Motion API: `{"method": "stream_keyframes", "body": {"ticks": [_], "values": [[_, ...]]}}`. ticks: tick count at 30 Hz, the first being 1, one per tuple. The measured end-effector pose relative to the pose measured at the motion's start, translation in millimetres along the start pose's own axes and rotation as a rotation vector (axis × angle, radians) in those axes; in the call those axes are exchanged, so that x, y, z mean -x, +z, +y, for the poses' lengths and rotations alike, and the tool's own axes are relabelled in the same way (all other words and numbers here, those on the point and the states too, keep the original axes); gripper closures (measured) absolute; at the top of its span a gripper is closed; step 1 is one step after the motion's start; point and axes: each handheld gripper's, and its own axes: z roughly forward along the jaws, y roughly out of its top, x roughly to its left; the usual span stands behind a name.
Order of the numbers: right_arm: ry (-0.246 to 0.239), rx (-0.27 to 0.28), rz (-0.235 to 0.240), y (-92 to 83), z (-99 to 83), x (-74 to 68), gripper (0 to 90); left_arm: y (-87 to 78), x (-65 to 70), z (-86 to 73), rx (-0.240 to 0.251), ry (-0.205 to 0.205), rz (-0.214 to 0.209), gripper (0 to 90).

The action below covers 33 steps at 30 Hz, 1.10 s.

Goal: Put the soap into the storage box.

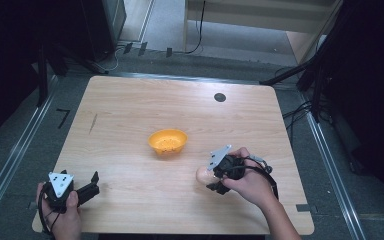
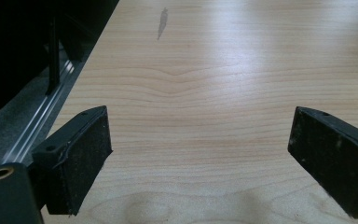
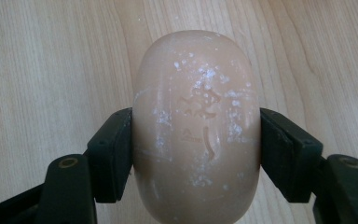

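Wood-grain counter (image 1: 130, 115) lies mostly bare under dim light, its rounded corners and all four edges in sight from the high view, with dark floor and metal rails running along both long sides. An orange bowl (image 1: 168, 141) sits near the middle, well apart from every edge, and a small dark disc (image 1: 220, 97) lies toward the far edge. Wide bare wood stretches between the bowl and the near-left corner.

At that near-left corner, a hand holds the left gripper (image 1: 91, 186) low over the counter, close to the edge. In the left gripper view its jaws stand far apart with nothing between them, only bare wood ahead and the counter's left edge and a rail at the side.

Toward the near right, the person's other hand carries the right gripper (image 1: 211, 179), just beside the bowl's near-right side but apart from it. Its jaws clamp a smooth, peach-coloured bar of soap (image 3: 196, 126) from both sides; the right gripper view shows the pads pressed against its flanks, a stamped mark and white flecks on its face, and wood beneath.
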Motion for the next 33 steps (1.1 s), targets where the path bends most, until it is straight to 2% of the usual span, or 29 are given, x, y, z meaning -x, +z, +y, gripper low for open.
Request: {"method": "stream_keyframes", "body": {"ticks": [33], "values": [[-0.068, -0.003, 0.002, 3.8, 43.2, 18.3, 33.6, 0.0, -0.1, 0.0, 0.001, 0.004, -0.005, 6.8]]}}
